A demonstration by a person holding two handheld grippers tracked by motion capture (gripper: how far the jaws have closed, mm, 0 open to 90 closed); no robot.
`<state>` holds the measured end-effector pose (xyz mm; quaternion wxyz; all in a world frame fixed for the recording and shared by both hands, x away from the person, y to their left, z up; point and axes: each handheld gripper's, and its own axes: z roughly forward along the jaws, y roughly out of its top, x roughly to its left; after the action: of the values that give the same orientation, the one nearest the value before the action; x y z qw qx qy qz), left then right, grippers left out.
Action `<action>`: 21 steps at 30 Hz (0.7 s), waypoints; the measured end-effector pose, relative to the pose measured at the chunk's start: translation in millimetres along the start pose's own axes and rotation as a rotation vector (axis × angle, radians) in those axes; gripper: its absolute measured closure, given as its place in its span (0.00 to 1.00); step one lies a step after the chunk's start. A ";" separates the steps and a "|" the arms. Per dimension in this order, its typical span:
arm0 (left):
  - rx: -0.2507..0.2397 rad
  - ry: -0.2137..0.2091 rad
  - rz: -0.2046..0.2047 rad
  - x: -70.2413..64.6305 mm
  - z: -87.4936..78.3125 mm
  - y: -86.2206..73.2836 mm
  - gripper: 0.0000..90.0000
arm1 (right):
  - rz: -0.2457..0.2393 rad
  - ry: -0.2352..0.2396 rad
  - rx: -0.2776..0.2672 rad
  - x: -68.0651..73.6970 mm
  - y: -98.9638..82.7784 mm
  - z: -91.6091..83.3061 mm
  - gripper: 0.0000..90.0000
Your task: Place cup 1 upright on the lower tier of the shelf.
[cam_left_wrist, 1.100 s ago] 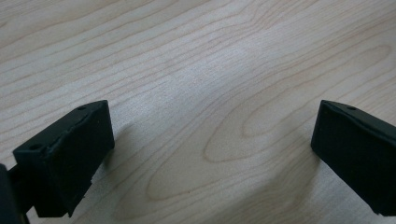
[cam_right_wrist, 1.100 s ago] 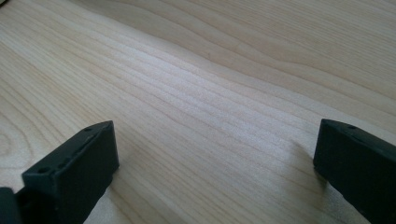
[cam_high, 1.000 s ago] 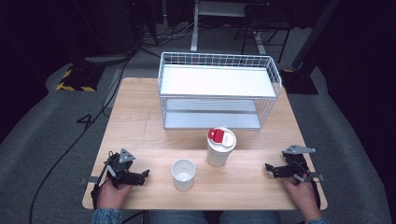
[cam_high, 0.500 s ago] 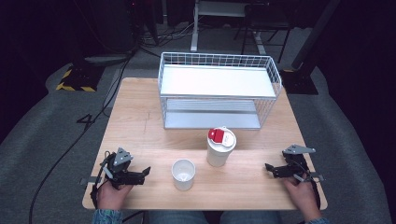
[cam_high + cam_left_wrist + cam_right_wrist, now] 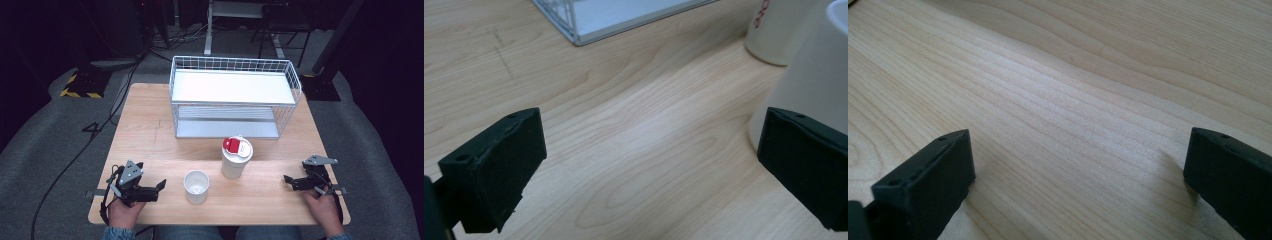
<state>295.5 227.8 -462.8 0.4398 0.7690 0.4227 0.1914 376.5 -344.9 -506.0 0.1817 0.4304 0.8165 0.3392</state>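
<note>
White plastic, the open cup stands near the counter's front edge, just beside the lidded cup. Since a second ago nothing has been shifted: the left claw and right claw stay spread and empty, so no grasp is begun.

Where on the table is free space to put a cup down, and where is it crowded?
Bare wood lies left of the wire basket, between the left gripper and the open cup, and between the lidded cup and the right gripper. It is crowded in the middle, where both cups stand before the basket.
</note>
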 end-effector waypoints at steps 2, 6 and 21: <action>-0.014 -0.011 0.018 -8.2 -1.9 3.5 0.00 | 0.000 0.000 0.000 0.0 0.0 0.0 0.00; -0.036 -0.020 0.026 -13.6 -5.5 6.8 0.00 | 0.001 -0.001 0.000 0.1 0.0 0.0 0.00; -0.116 -0.090 0.029 -39.0 -19.4 12.7 0.00 | 0.001 -0.001 -0.001 0.1 0.0 0.1 0.00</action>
<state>266.5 202.6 -438.6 0.4991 0.7562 0.3794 0.1871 376.6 -344.8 -506.1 0.1819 0.4309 0.8161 0.3395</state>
